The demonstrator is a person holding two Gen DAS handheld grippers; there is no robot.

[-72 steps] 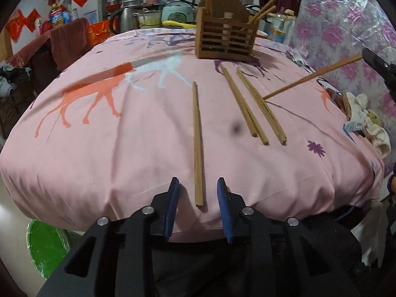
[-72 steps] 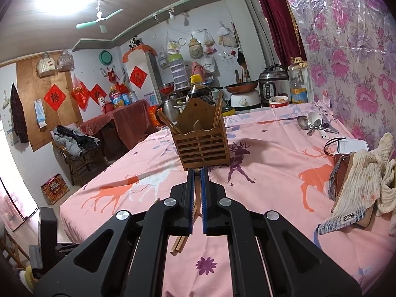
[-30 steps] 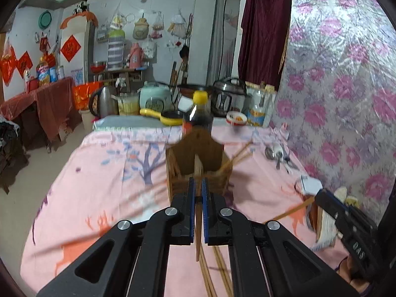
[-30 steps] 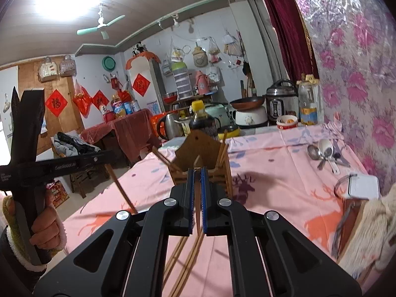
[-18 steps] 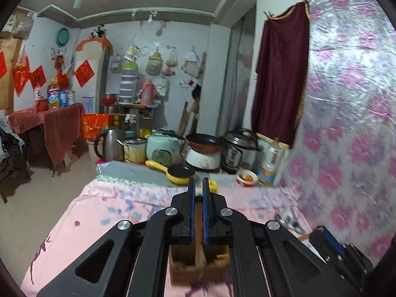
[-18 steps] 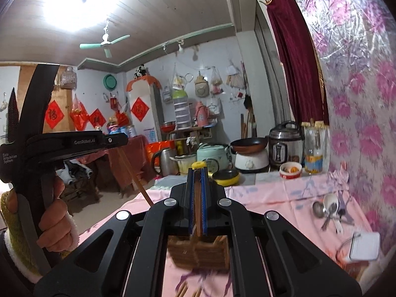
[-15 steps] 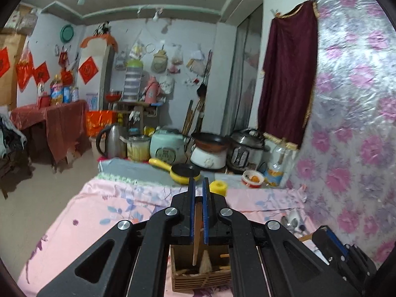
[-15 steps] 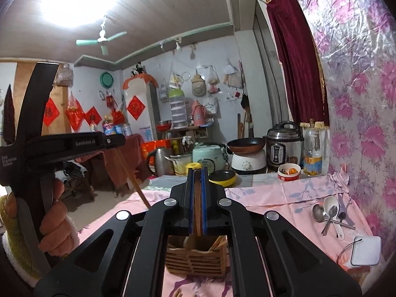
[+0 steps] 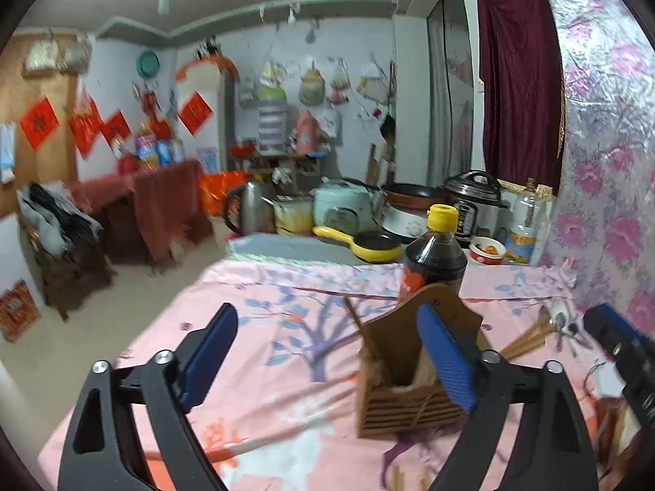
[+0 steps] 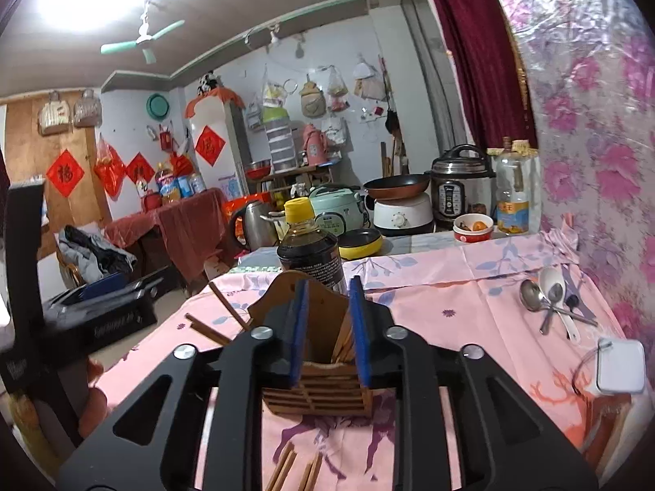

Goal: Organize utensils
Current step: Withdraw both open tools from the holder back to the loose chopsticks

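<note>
My left gripper (image 9: 327,352) is spread wide, its blue pads far apart and holding nothing; the left pad (image 9: 208,358) hangs over bare pink tablecloth (image 9: 262,384) while the right pad overlaps the wooden holder (image 9: 403,384) in view, though I cannot tell whether it touches it. My right gripper (image 10: 327,327) is parted more narrowly, its two blue pads framing the holder's peaked back panel with nothing between them; I cannot tell if they touch the wood. The wooden holder (image 10: 317,384) stands upright on the tablecloth (image 10: 450,319), just in front of a dark sauce bottle (image 10: 309,253) with a yellow cap. Chopsticks (image 10: 344,341) stand inside it, long axes close to vertical and leaning slightly right, tips up. Other chopsticks (image 10: 221,315) jut out of the holder's left side, slanting up and to the left. From the left wrist view, more chopsticks (image 9: 526,339) stick out of the holder toward the right, rising at a shallow angle toward the spoons (image 9: 559,323) by the wall. A few loose chopsticks (image 10: 294,470) lie flat on the cloth below my right gripper, long axes running roughly away from me toward the holder.
</note>
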